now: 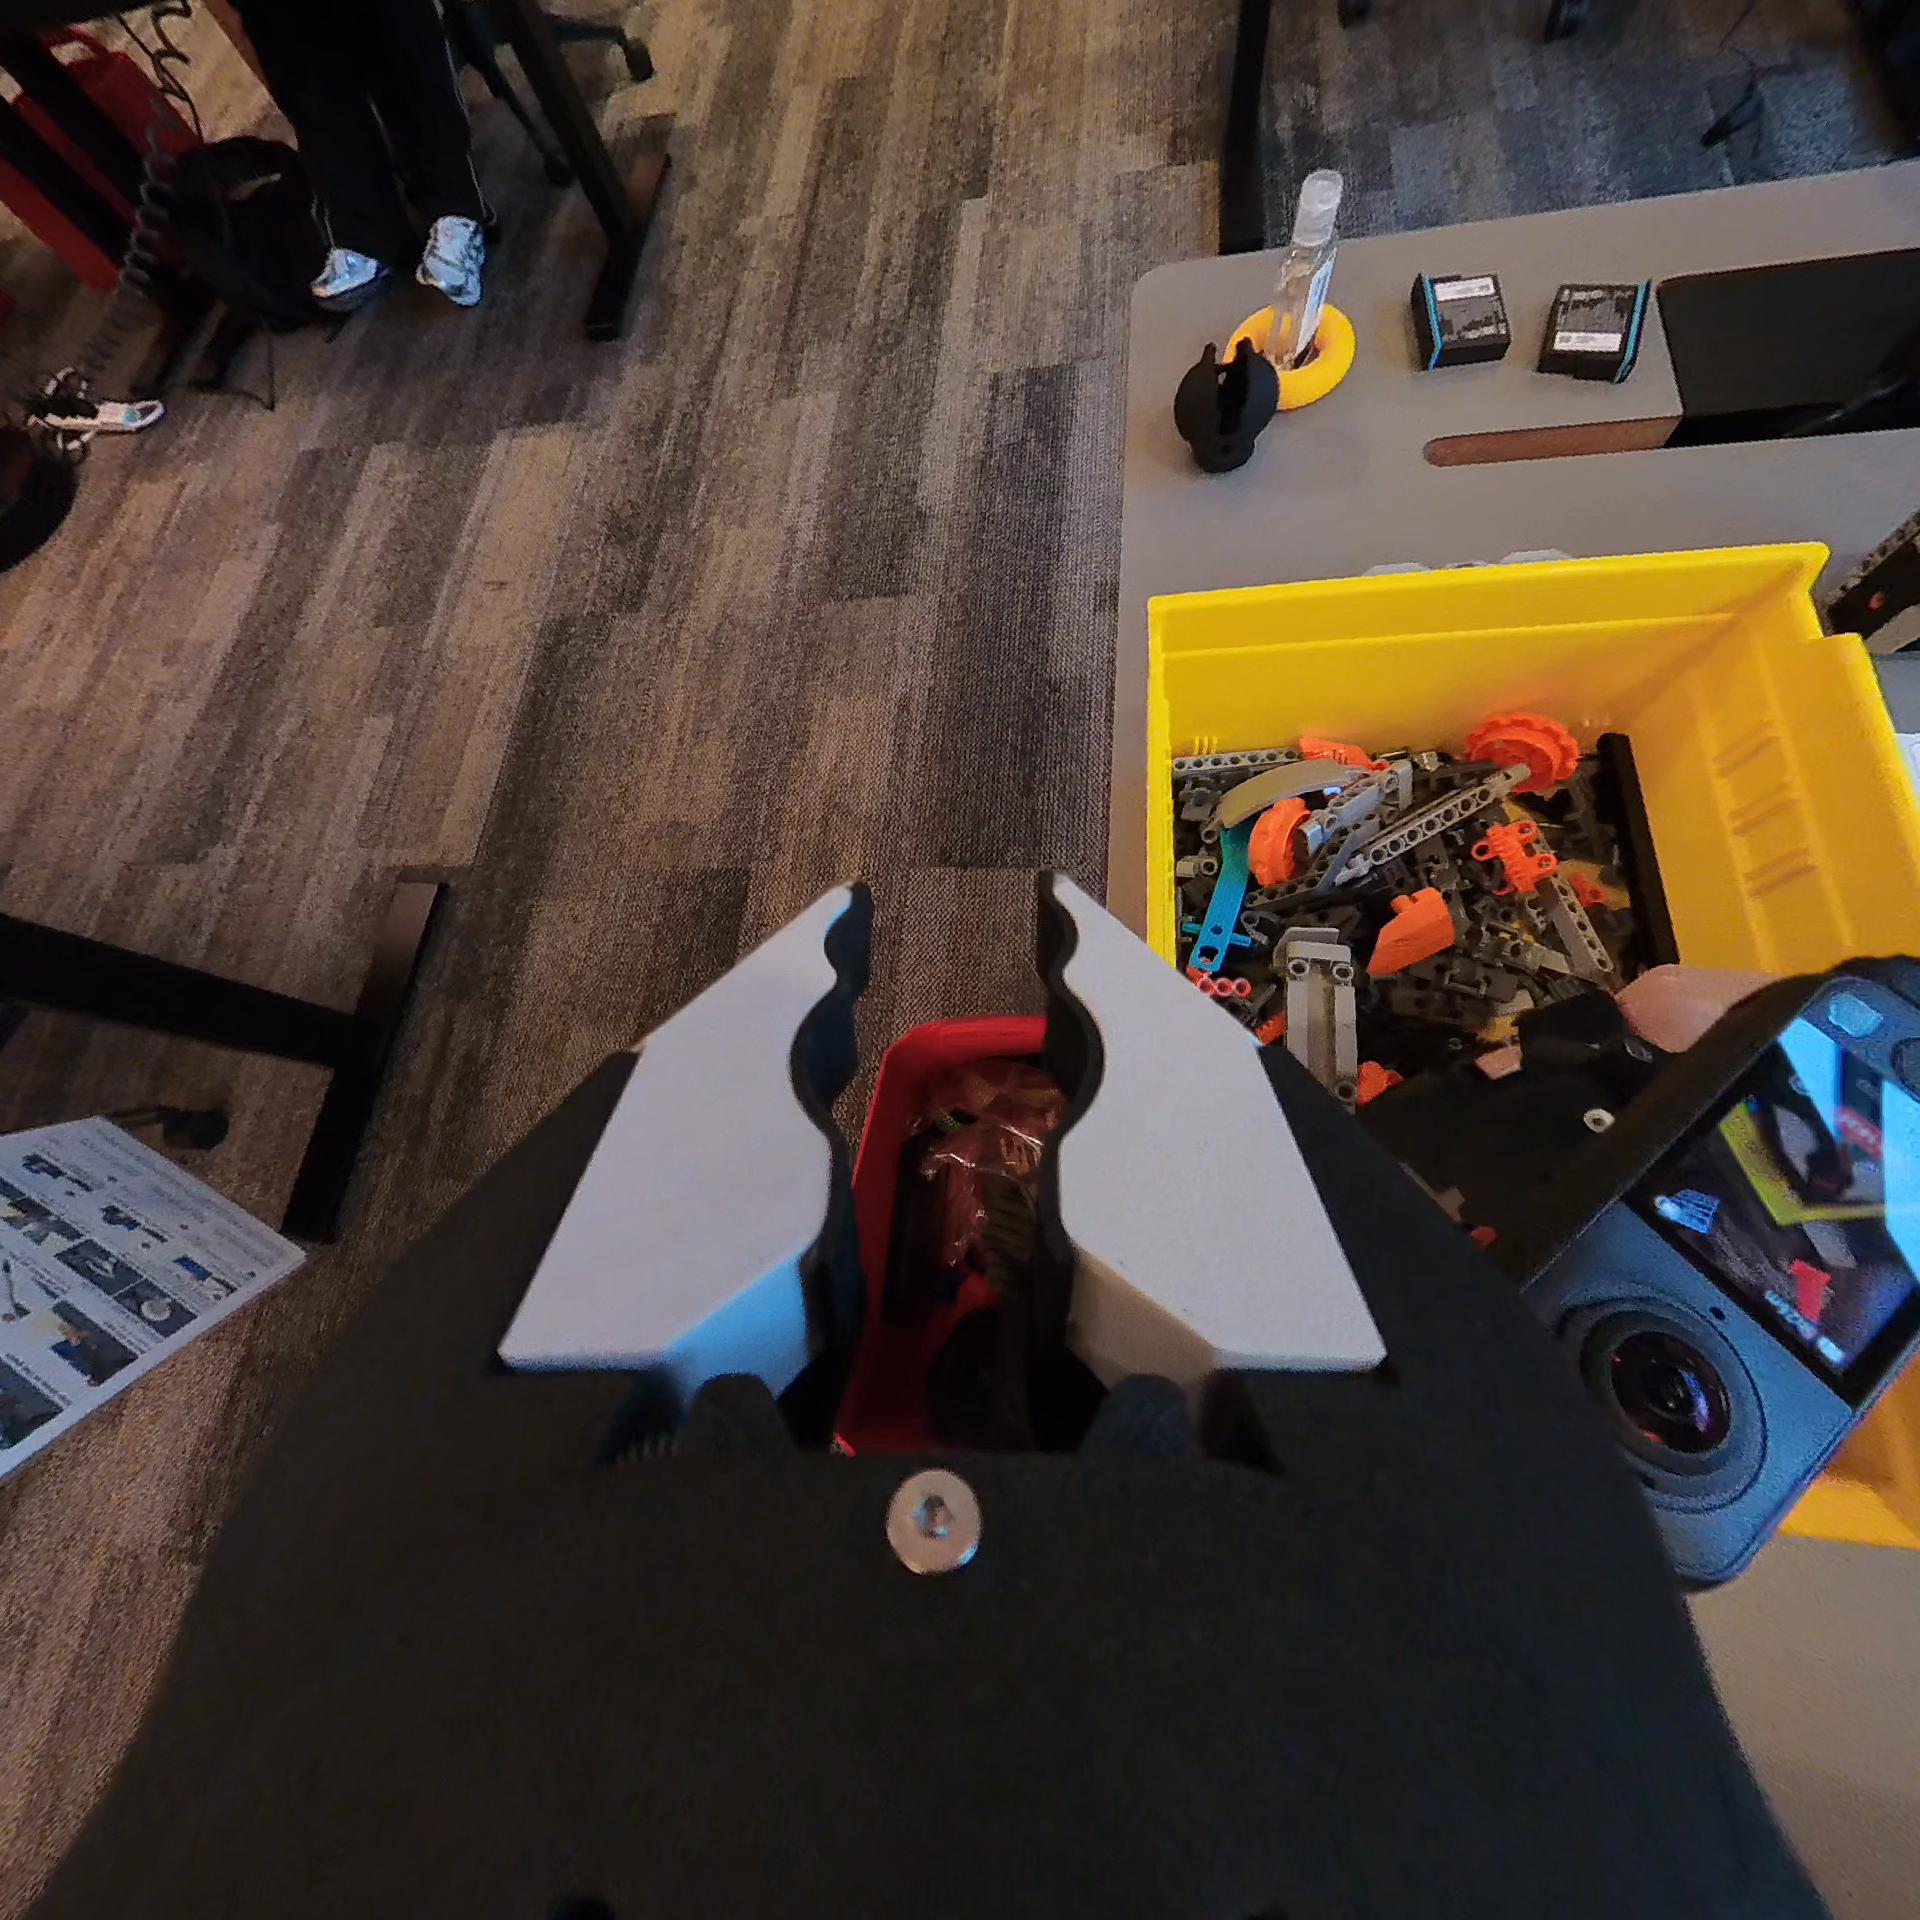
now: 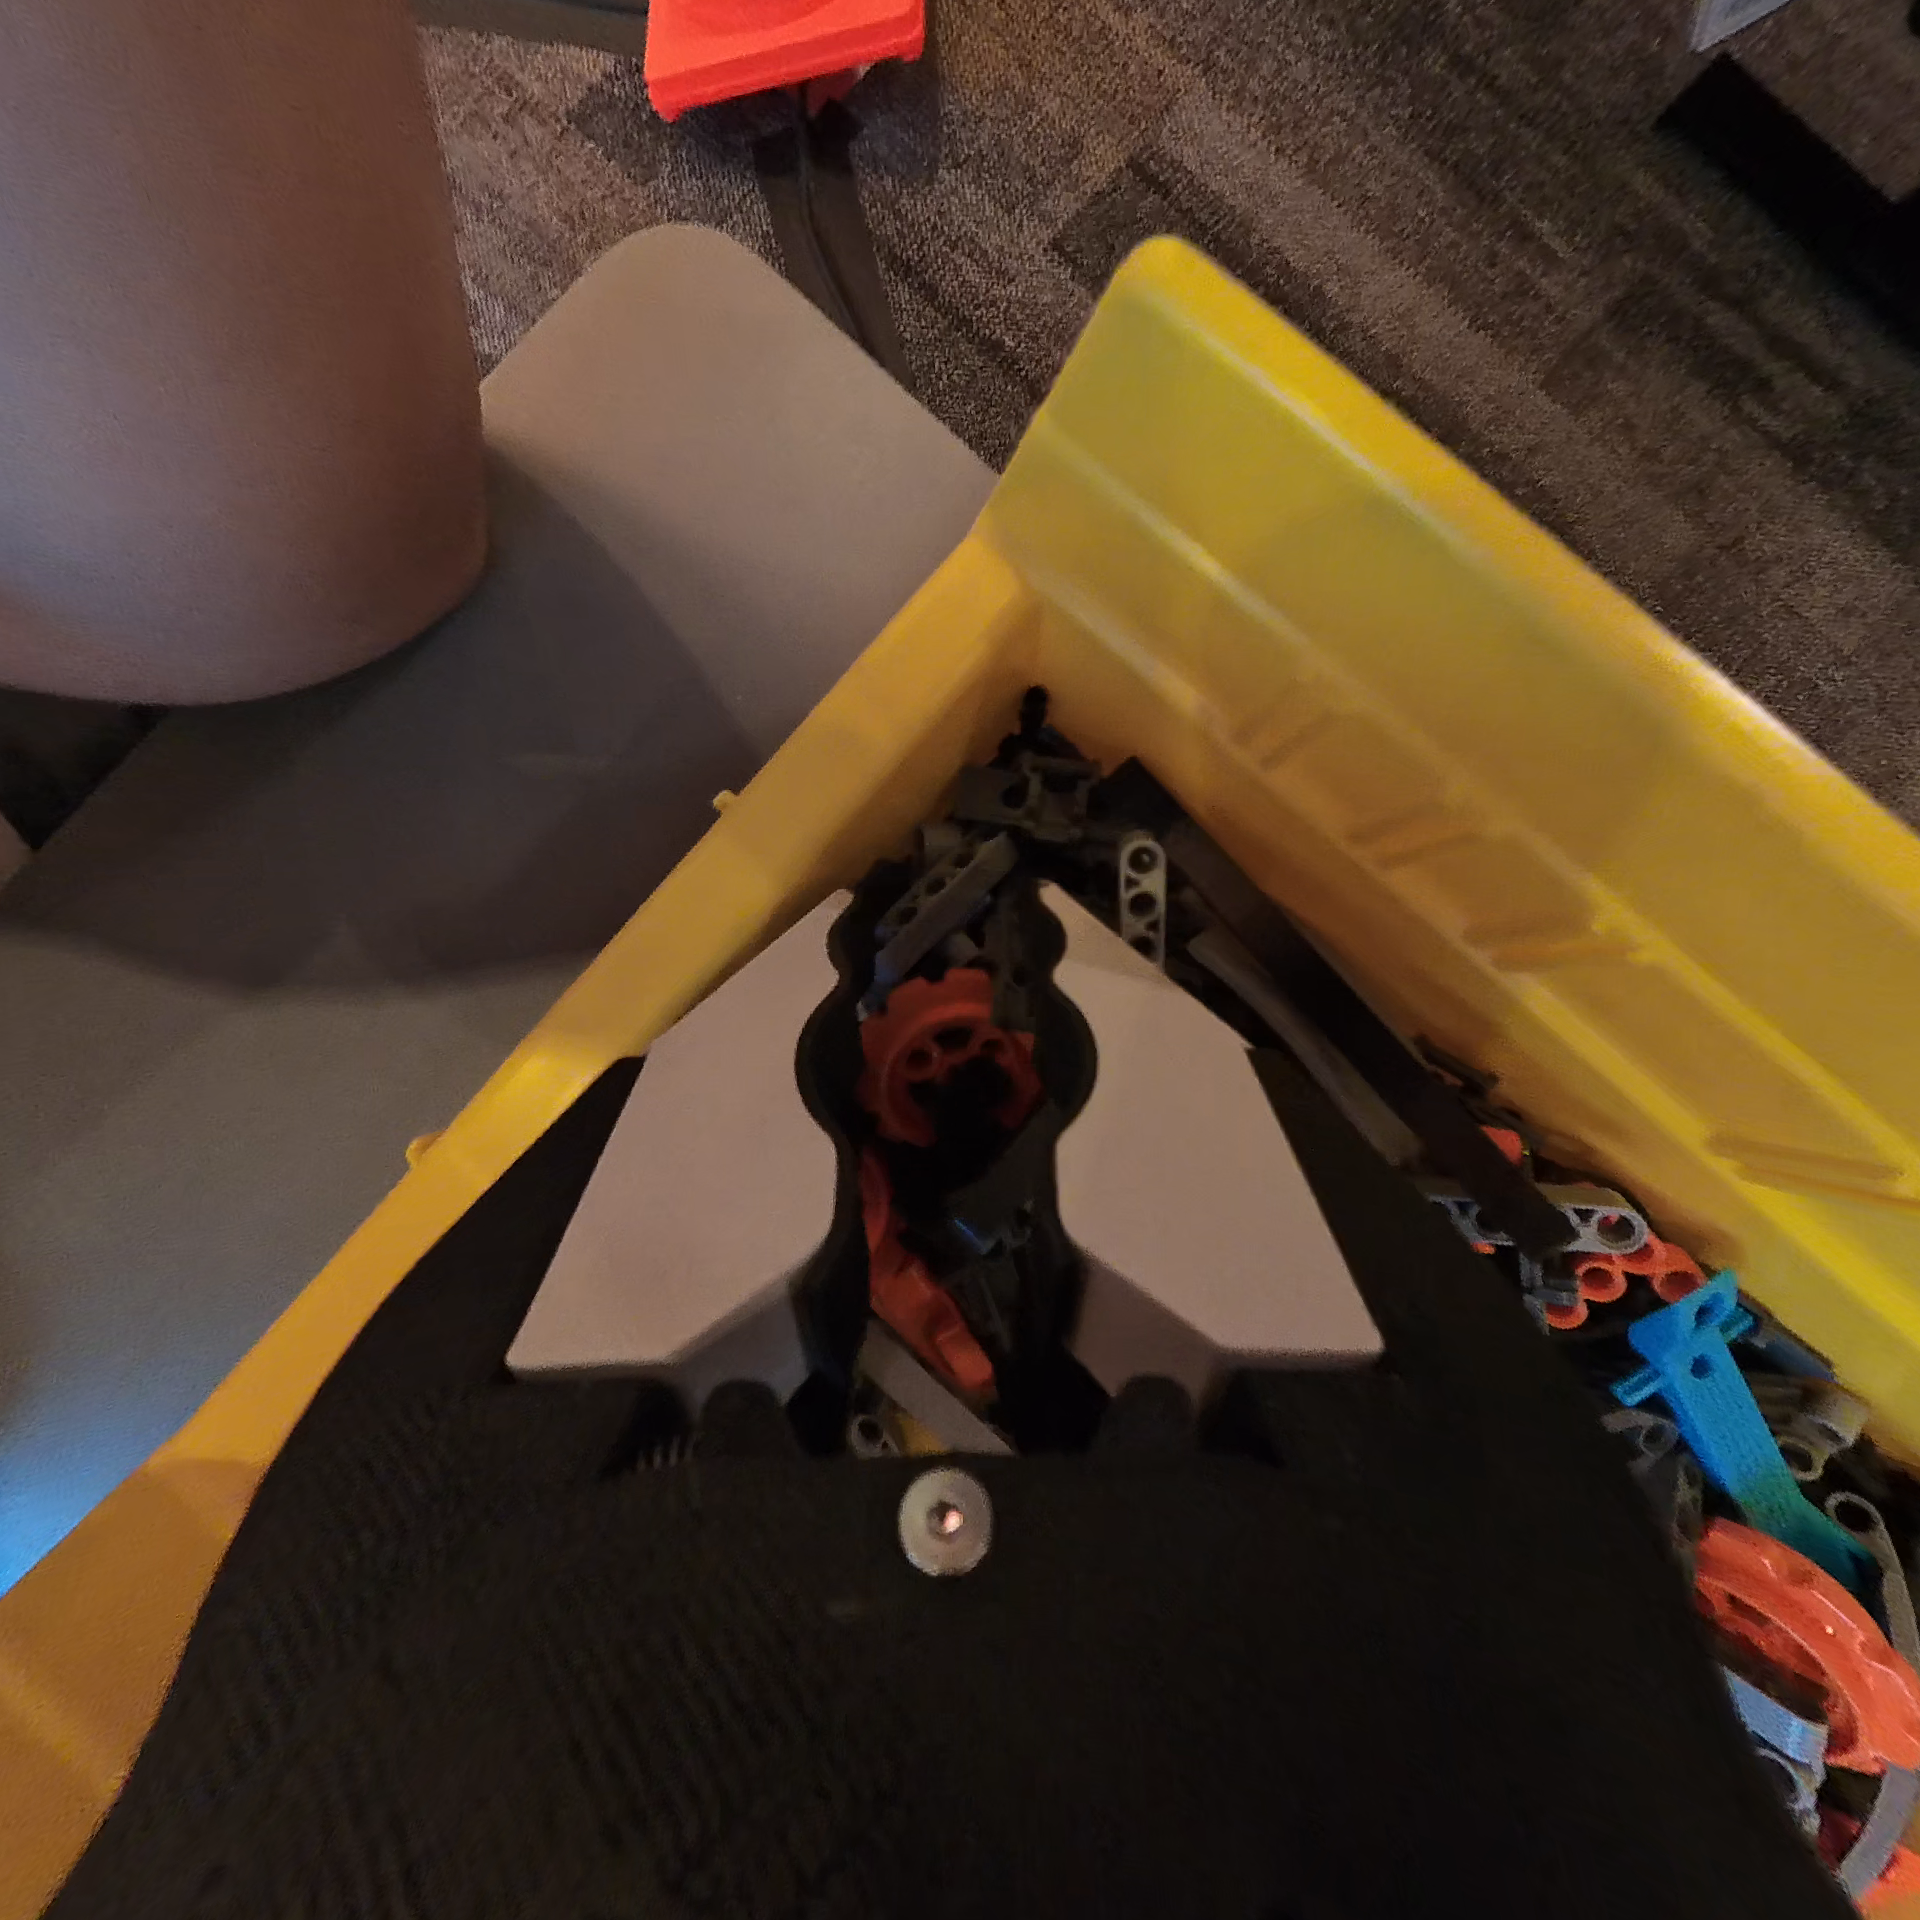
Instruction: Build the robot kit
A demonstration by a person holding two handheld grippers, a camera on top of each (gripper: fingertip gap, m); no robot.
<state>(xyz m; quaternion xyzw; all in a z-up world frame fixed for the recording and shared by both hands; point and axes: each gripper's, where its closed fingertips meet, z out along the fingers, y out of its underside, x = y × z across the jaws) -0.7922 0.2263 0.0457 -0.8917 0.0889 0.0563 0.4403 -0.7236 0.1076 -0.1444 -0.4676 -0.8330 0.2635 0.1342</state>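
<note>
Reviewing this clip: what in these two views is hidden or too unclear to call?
- Left wrist view: red plastic bin on the floor, contents mostly hidden behind the left gripper fingers.
- Right wrist view: whether the right gripper touches the orange toothed wheel in the yellow plastic bin; dim, blurred.
- Right wrist view: red object, cut off by the top edge.

Printed instruction sheet on the floor at 8 o'clock, print too small to read, two black boxes on the counter at 1 o'clock, labels illegible, camera screen at 4 o'clock blurred
</note>
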